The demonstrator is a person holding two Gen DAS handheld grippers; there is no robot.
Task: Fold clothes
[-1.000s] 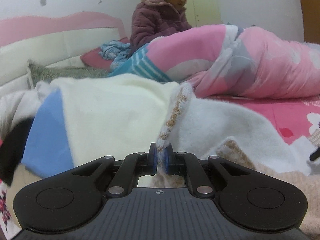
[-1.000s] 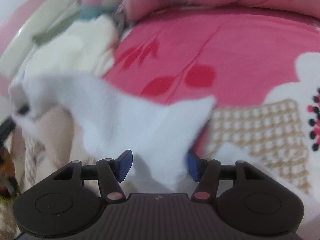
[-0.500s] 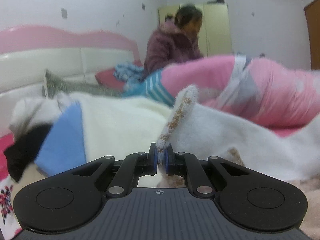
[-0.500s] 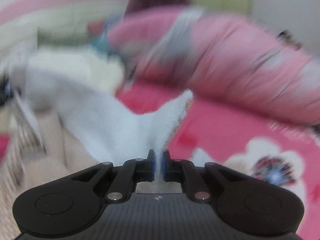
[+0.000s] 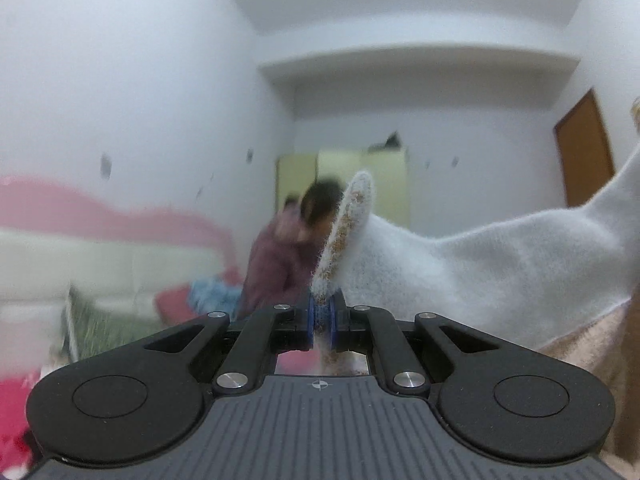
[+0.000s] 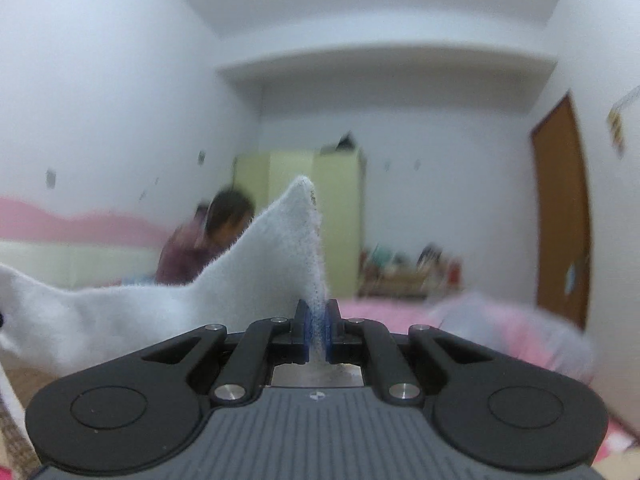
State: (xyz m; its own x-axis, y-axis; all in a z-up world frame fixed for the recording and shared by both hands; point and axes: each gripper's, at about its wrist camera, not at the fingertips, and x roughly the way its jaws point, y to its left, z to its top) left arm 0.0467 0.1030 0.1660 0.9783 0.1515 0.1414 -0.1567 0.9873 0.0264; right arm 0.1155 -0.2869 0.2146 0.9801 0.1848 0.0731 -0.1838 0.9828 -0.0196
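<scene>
Both the left gripper (image 5: 322, 322) and right gripper (image 6: 318, 330) pinch thin corners of a fluffy white garment (image 5: 460, 268), held stretched in mid-air between them above the pink bed (image 6: 392, 312), where fleece might slip from so shallow a hold

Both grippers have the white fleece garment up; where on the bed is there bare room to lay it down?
Little bed shows. Right wrist view: pink sheet bare between right gripper and bunched quilt. Left wrist view: crowded with garment, clothes pile.
</scene>
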